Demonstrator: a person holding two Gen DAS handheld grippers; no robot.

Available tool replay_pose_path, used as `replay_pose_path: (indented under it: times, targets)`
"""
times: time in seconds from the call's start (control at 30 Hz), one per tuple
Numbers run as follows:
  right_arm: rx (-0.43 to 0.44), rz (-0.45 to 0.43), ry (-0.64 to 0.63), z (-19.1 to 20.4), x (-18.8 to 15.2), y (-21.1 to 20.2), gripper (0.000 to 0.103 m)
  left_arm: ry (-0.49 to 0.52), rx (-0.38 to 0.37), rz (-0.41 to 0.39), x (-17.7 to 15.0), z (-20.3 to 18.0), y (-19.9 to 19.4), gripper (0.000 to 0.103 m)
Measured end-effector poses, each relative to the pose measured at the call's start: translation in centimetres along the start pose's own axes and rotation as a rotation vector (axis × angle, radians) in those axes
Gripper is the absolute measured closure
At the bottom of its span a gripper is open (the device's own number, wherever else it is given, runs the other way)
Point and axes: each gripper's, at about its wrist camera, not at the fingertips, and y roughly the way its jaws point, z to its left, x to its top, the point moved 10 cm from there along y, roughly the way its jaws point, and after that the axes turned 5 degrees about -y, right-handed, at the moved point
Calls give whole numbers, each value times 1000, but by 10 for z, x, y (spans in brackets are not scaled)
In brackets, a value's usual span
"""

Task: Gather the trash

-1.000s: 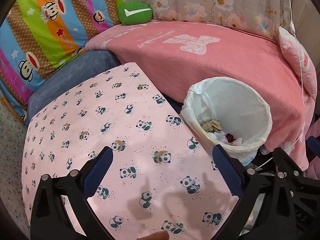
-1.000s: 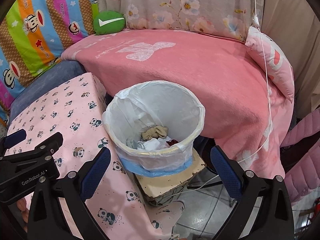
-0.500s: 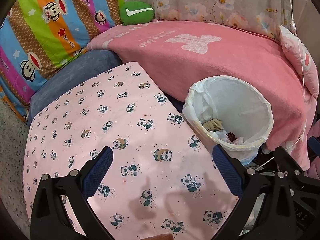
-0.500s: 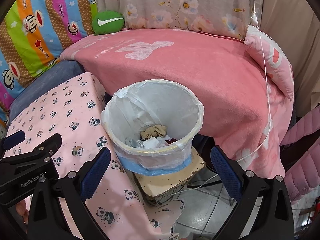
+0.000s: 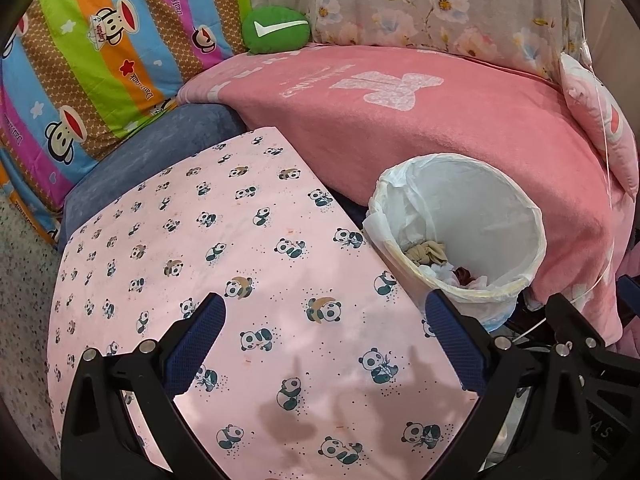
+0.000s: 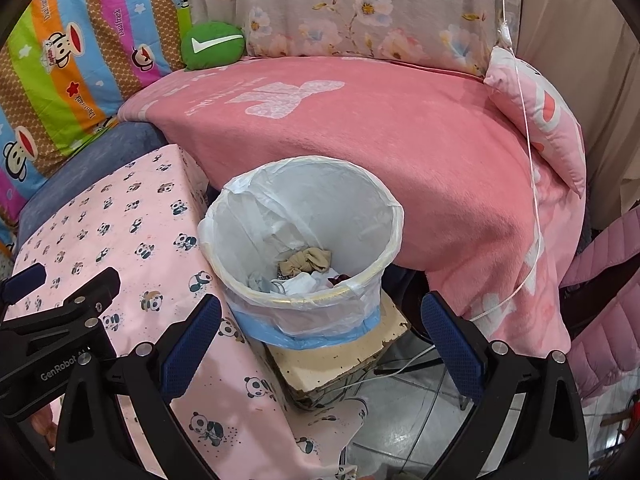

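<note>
A white-lined trash bin [image 6: 384, 208] stands on a worn box beside the table; it also shows in the left wrist view [image 5: 480, 184]. Crumpled trash [image 6: 306, 262] lies at its bottom, a tan wad and white scraps. My left gripper [image 5: 326, 340] is open and empty above the panda-print tablecloth [image 5: 200, 240]. My right gripper [image 6: 320, 340] is open and empty, just in front of and above the bin. The left gripper's body [image 6: 60, 320] shows at the left in the right wrist view.
A sofa with a pink blanket [image 6: 400, 128] runs behind the bin. A green cushion [image 5: 276, 30], a striped cartoon quilt [image 5: 80, 60] and a pink pillow [image 6: 540, 112] lie on it. A white cord [image 6: 528, 140] hangs down. Tiled floor [image 6: 400, 440] lies below.
Both grippers have drifted slightly; the view has shifted a little so the bin and table sit marginally lower and more to the right. Both stay open and empty.
</note>
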Motion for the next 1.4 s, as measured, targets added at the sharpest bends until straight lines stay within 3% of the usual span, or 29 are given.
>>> replay_pose_path:
  times: [1.4]
  targets:
    - [-5, 1, 8, -5, -2, -1, 4, 4, -29, -10, -2, 0, -1, 7]
